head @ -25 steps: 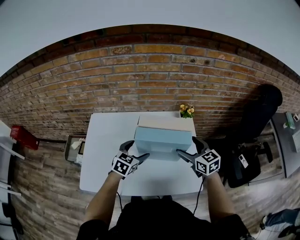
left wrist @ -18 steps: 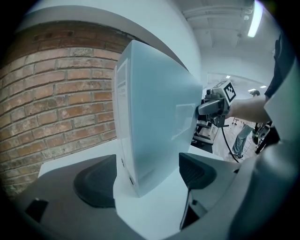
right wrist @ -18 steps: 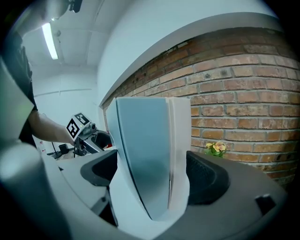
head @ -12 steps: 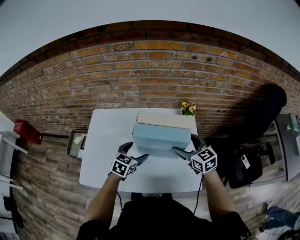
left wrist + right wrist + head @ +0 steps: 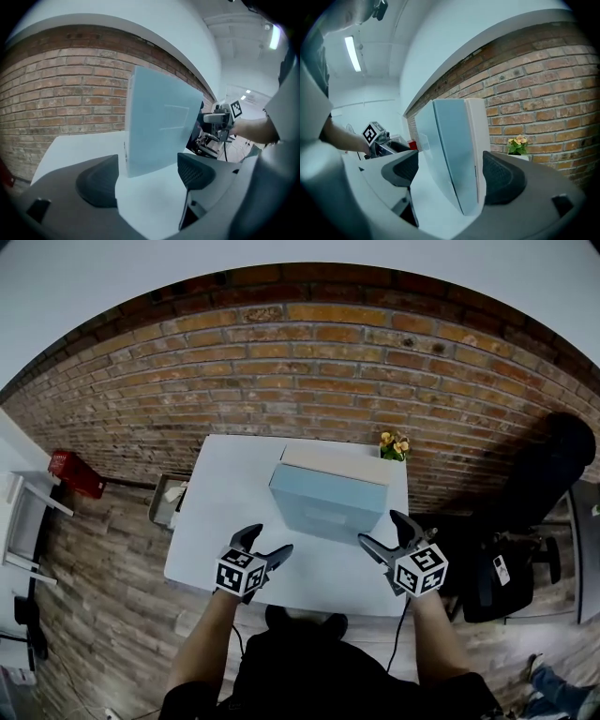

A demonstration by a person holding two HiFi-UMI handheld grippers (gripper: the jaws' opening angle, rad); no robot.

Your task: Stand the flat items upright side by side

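Two flat boxes stand upright side by side on the white table point(image 5: 216, 521): a light blue box point(image 5: 326, 501) in front and a white box point(image 5: 339, 465) pressed against its back. My left gripper point(image 5: 265, 542) is open, a little short of the blue box's left end, touching nothing. Off the right end, my right gripper point(image 5: 380, 529) is open too, with a gap to the box. The left gripper view has the blue box point(image 5: 159, 124) ahead of the empty jaws. Seen from the right gripper, the blue box point(image 5: 447, 154) and white box point(image 5: 477, 136) appear edge-on.
A small pot of yellow flowers point(image 5: 395, 444) sits at the table's back right corner, against the brick wall point(image 5: 309, 362). On the floor are an open crate point(image 5: 169, 502) and a red object point(image 5: 75, 474) on the left, and a black chair point(image 5: 506, 563) on the right.
Both grippers have drawn back from the ends of the blue box toward the person, the left one further. The two boxes stay upright where they were.
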